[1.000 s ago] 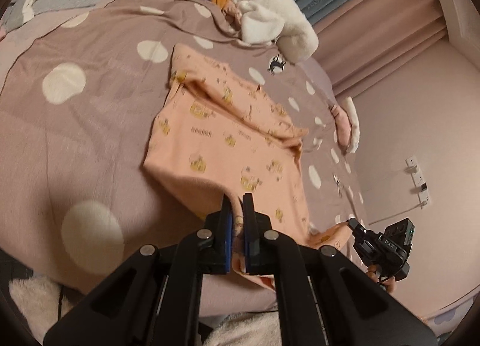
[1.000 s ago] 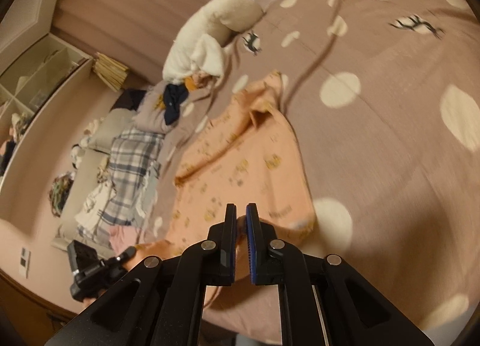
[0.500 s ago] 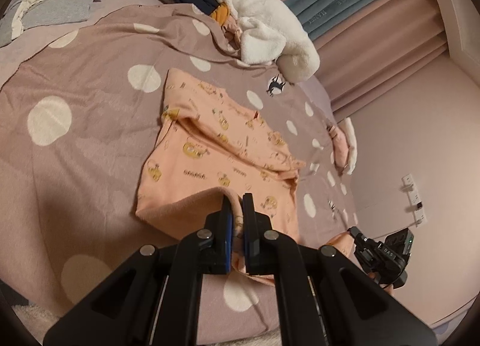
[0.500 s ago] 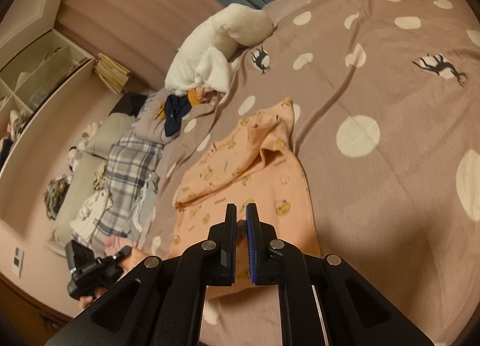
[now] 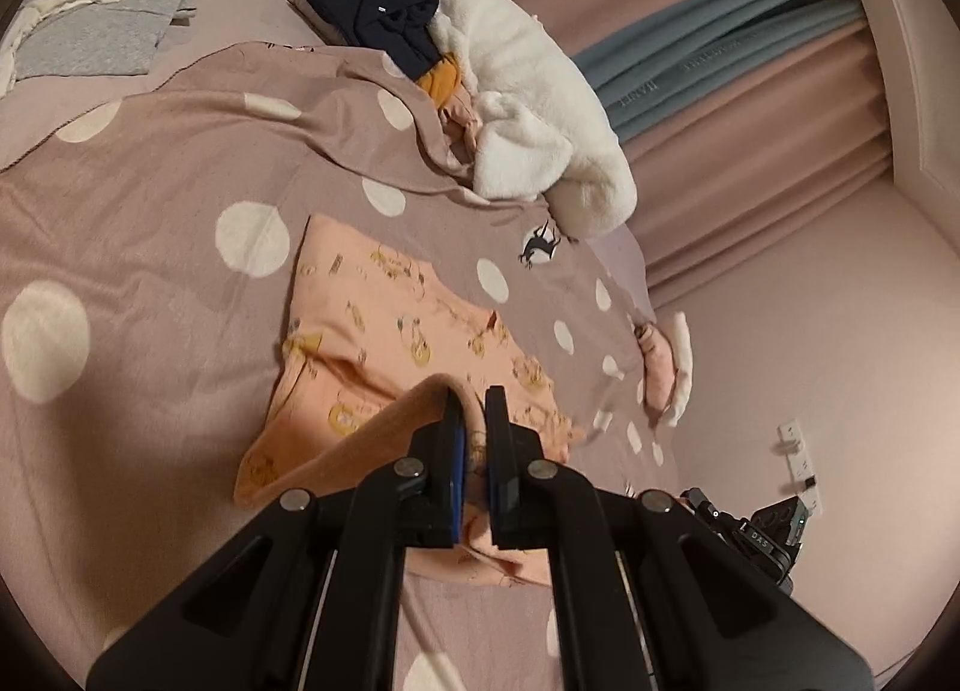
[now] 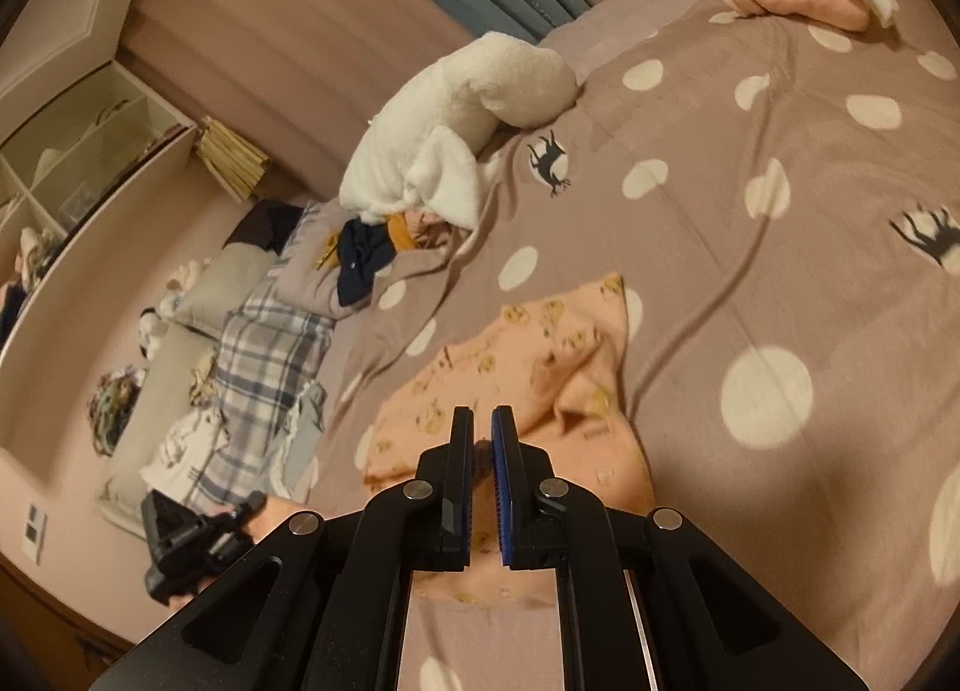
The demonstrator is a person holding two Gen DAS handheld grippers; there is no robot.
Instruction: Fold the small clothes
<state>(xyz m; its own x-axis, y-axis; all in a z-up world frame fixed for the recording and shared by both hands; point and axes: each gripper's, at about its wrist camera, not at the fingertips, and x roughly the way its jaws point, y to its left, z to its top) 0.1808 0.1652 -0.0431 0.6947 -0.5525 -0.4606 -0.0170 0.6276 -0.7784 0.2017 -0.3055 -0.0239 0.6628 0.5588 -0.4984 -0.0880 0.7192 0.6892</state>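
A small peach garment (image 5: pixel 390 319) printed with yellow figures lies on a mauve bedspread (image 5: pixel 132 283) with white dots. My left gripper (image 5: pixel 471 400) is shut on its near hem, which is lifted and arches over the left finger. In the right wrist view the same peach garment (image 6: pixel 540 367) stretches away from me, and my right gripper (image 6: pixel 482 421) is shut on another part of its near edge. The raised near part hangs above the flat far part. The other gripper (image 5: pixel 762 535) shows at the lower right of the left view, and at the lower left (image 6: pixel 192 535) of the right view.
A white fleece garment (image 5: pixel 528 109) with dark blue and mustard clothes (image 5: pixel 384 13) is piled at the bed's far side. Folded pink and white items (image 5: pixel 663 373) sit near the right edge. Plaid fabric (image 6: pixel 264 367), shelves (image 6: pixel 66 163) and curtains (image 5: pixel 750 109) lie beyond.
Both grippers have carried the garment's near edge forward and up over the rest of it. The flat part now looks shorter, and the lifted hem has reached further across the bed.
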